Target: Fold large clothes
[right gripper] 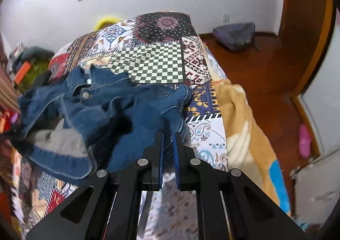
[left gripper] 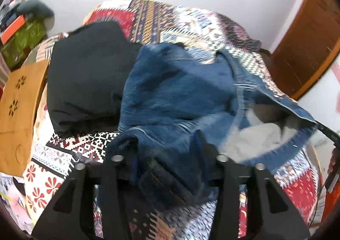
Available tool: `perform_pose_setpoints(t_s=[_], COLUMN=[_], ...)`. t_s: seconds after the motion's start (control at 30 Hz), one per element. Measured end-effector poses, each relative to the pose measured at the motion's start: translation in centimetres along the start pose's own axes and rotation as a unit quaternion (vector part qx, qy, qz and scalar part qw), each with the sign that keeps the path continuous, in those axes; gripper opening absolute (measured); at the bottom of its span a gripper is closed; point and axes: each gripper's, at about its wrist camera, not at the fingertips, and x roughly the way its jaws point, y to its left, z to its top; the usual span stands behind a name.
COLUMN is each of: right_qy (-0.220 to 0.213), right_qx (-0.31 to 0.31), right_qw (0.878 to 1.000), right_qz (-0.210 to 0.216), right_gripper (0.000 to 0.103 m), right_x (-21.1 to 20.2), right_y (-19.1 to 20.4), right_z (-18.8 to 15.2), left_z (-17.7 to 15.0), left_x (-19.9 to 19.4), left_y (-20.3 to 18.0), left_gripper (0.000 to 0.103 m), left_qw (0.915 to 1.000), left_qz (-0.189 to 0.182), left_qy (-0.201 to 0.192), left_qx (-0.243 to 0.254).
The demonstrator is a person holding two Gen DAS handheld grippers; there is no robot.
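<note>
A blue denim jacket (left gripper: 176, 91) with a grey lining lies crumpled on a patchwork bedspread (left gripper: 170, 16). My left gripper (left gripper: 167, 150) is shut on a bunched fold of the jacket, and the cloth hides its fingertips. In the right wrist view the jacket (right gripper: 106, 112) lies left of centre, with its buttons and collar showing. My right gripper (right gripper: 169, 135) is shut on the jacket's right edge, with its blue pads pinching the denim. A black garment (left gripper: 85, 74) lies on the bed behind the jacket.
A tan cardboard box (left gripper: 19, 99) stands at the bed's left. A beige blanket (right gripper: 244, 133) hangs over the bed's right side. A wooden floor (right gripper: 265, 65) with a grey bag (right gripper: 235, 34) and a pink slipper (right gripper: 305, 141) lies to the right. A wooden door (left gripper: 308, 33) stands at the right.
</note>
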Motion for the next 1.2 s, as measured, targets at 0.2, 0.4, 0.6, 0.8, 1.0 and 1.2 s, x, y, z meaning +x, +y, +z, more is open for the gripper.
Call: perform_pose_setpoints(t_s=[0.2, 0.4, 0.6, 0.8, 1.0, 1.2], right_qy=[0.013, 0.03, 0.097, 0.124, 0.147, 0.156], right_qx=[-0.036, -0.061, -0.108, -0.174, -0.186, -0.177], right_qw=[0.999, 0.995, 0.984, 0.968, 0.962, 0.96], right_qz=[0.026, 0.072, 0.105, 0.128, 0.139, 0.151], right_gripper=[0.028, 0.044, 0.044, 0.044, 0.044, 0.043], right_x=[-1.6, -2.2, 0.9, 2.8, 6.0, 8.4], right_y=[2.2, 5.1, 9.2, 13.7, 16.2, 16.5], right_z=[-0.7, -2.6, -4.6, -6.2, -5.8, -1.9], left_z=[-1.0, -3.1, -6.9, -8.0, -7.0, -4.0], left_x=[-3.8, -4.7, -1.6, 1.6, 2.5, 3.2], left_y=[-1.5, -1.8, -2.0, -2.3, -2.5, -2.5], left_gripper=[0.064, 0.066, 0.066, 0.066, 0.066, 0.066], left_qw=[0.9995, 0.9992, 0.997, 0.9946, 0.9942, 0.992], left_qz=[-0.018, -0.019, -0.012, 0.009, 0.013, 0.019], left_qy=[-0.019, -0.016, 0.042, 0.058, 0.053, 0.046], left_qx=[0.016, 0.033, 0.063, 0.086, 0.093, 0.116])
